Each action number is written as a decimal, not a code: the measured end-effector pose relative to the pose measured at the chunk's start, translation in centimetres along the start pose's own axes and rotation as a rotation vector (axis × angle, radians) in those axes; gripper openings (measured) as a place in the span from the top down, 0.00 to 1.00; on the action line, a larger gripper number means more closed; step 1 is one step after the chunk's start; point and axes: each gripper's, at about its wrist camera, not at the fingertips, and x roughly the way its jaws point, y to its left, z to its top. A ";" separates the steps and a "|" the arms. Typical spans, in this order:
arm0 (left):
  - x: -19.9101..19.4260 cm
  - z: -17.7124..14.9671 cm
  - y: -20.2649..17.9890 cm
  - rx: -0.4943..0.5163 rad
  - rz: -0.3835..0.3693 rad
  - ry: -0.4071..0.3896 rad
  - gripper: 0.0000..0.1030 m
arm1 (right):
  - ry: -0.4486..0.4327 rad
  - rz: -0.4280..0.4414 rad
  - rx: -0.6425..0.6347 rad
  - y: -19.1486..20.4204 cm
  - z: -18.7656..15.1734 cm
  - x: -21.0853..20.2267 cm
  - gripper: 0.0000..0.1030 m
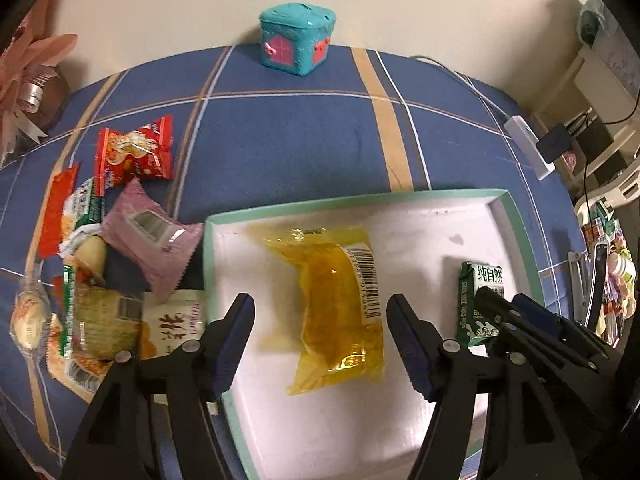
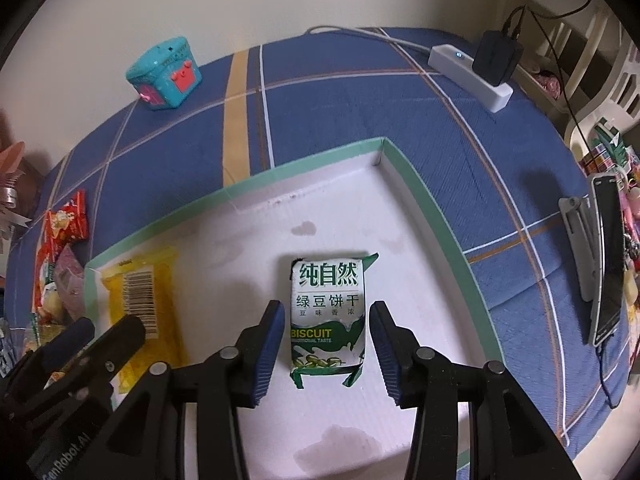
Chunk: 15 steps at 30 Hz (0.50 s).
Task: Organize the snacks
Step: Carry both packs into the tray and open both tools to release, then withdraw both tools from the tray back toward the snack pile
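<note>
Since two packets lie in tray: task partly done
Done: yellow clear-plastic snack packet and green-white biscuit packet in white mint-rimmed cardboard tray
Left: heap of assorted wrapped snacks on blue plaid tabletop
Left gripper fingers: open wide, astride yellow packet, holding nothing
Right gripper fingers: slightly apart, flanking biscuit packet, no grip

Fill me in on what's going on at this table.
A person is sorting snacks into a shallow white tray with a hand-held gripper in each hand. The left hand-held gripper stands open over a yellow packet lying in the tray, not gripping it. The right hand-held gripper straddles a green biscuit pack, also in the tray, its pads not touching it. More snacks wait in a pile on the blue tablecloth beside the tray.
</note>
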 end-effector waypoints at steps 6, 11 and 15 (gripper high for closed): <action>-1.0 0.1 1.6 -0.047 0.030 -0.006 0.29 | -0.021 -0.002 0.000 -0.2 0.0 -1.2 0.46; -1.4 0.1 3.1 -0.088 0.076 -0.017 0.21 | -0.023 -0.011 0.003 -0.4 -0.1 -1.5 0.35; -1.2 -0.1 4.7 -0.130 0.120 -0.021 0.06 | -0.030 -0.024 -0.003 -0.4 -0.2 -1.7 0.25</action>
